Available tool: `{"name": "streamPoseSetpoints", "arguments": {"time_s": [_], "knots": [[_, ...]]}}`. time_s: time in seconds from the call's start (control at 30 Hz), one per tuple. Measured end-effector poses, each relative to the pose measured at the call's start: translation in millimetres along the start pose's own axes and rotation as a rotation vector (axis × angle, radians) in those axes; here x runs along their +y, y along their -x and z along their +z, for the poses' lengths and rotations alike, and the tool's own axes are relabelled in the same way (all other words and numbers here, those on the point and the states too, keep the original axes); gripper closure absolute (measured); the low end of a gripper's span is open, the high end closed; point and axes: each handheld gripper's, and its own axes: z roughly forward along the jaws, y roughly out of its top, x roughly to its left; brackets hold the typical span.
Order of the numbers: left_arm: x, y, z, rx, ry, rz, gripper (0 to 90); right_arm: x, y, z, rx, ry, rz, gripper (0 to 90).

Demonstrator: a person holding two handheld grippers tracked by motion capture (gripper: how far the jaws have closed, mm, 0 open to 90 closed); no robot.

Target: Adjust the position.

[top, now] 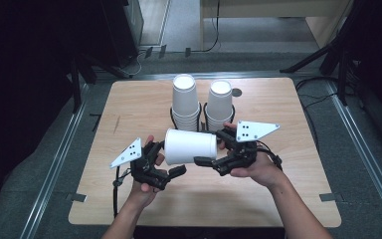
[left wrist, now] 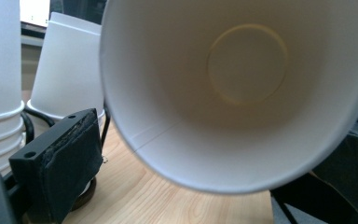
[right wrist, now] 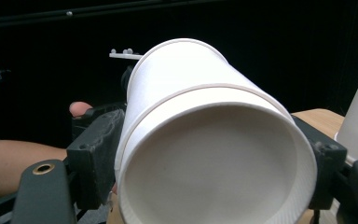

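Observation:
A white paper cup (top: 190,147) lies on its side in the air above the table's front half, mouth to the left, base to the right. My right gripper (top: 215,147) is shut on its base end; in the right gripper view the cup (right wrist: 205,140) sits base-first between both pads, and a rim band around it suggests two nested cups. My left gripper (top: 165,160) stands at the cup's mouth with its jaws wide. The left gripper view looks straight into the cup (left wrist: 242,93), and the left pad (left wrist: 70,158) stands just clear of the rim.
Two stacks of upside-down white cups (top: 185,99) (top: 219,102) stand in black wire holders at the back middle of the wooden table (top: 129,109). A small dark disc (top: 236,92) lies beside the right stack. Dark stands and cables surround the table.

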Motion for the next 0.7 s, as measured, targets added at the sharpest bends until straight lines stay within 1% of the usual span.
{"name": "streamPoseSetpoints", "arguments": {"time_s": [0.1,0.2,0.33,0.7], "knots": [[0.9,0.4,-0.7,-0.010,0.019,-0.006,0.0,-3.4,0.5,1.1,0.006,0.004,0.008,22.8],[1.8,0.1,-1.5,-0.024,0.026,-0.010,0.0,-4.6,-0.1,1.4,0.017,0.007,0.008,22.8],[2.2,-0.2,-1.4,-0.034,0.026,-0.012,0.0,-4.3,-0.6,1.0,0.030,0.007,0.009,22.8],[3.6,1.3,1.1,-0.058,0.029,0.000,0.0,-5.7,-1.9,2.1,0.044,-0.021,0.006,22.8]]}}
